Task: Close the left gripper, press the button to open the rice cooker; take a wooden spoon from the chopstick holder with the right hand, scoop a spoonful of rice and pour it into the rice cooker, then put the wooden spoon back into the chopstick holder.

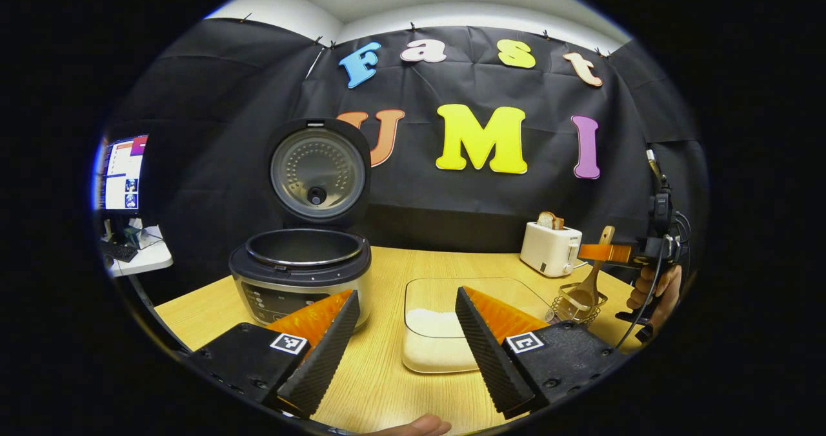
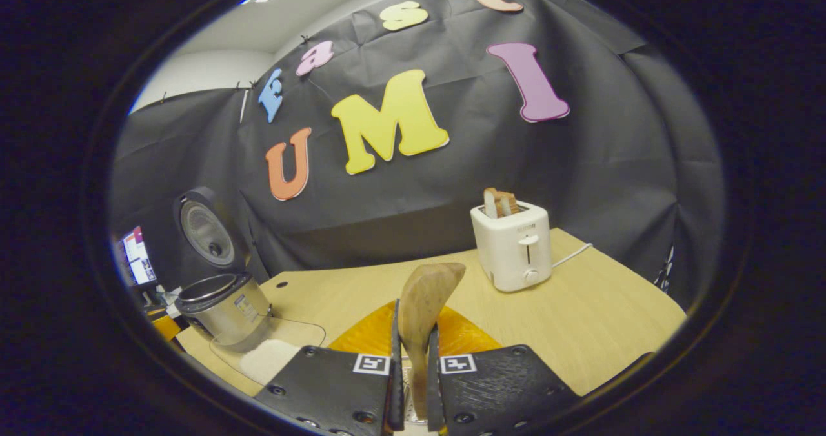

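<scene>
**Spoon clamped at the holder, cooker already open**

At the right end of the table, your right gripper [image 2: 413, 384] has both fingers pressed on the handle of the wooden spoon [image 2: 423, 313]. In the left gripper view the same spoon [image 1: 590, 281] stands bowl-down in the wire chopstick holder [image 1: 577, 304], and your hand [image 1: 652, 287] holds that gripper level across the handle. That grip looks chosen so the spoon can be lifted straight up out of the holder; I judge the lift as the step in hand, with no rice scooped yet.

Your left gripper [image 1: 406, 333] hovers low over the table with its fingers spread apart and nothing between them. The rice cooker [image 1: 302, 275] sits just beyond its left finger, lid upright and the dark inner pot exposed, so the button press appears done. Between cooker and holder lies the clear rice tray [image 1: 452, 323], a shallow heap of white rice at its near end, placed so a scoop has only a short trip across to the pot.

The table [image 2: 600, 320] is pale wood-grain, bare on the right. A white toaster [image 2: 513, 246] with bread in its slots stands at the back, its cord trailing right. Black cloth walls the booth, and a monitor [image 1: 122, 175] glows on a side desk beyond the left edge.
</scene>
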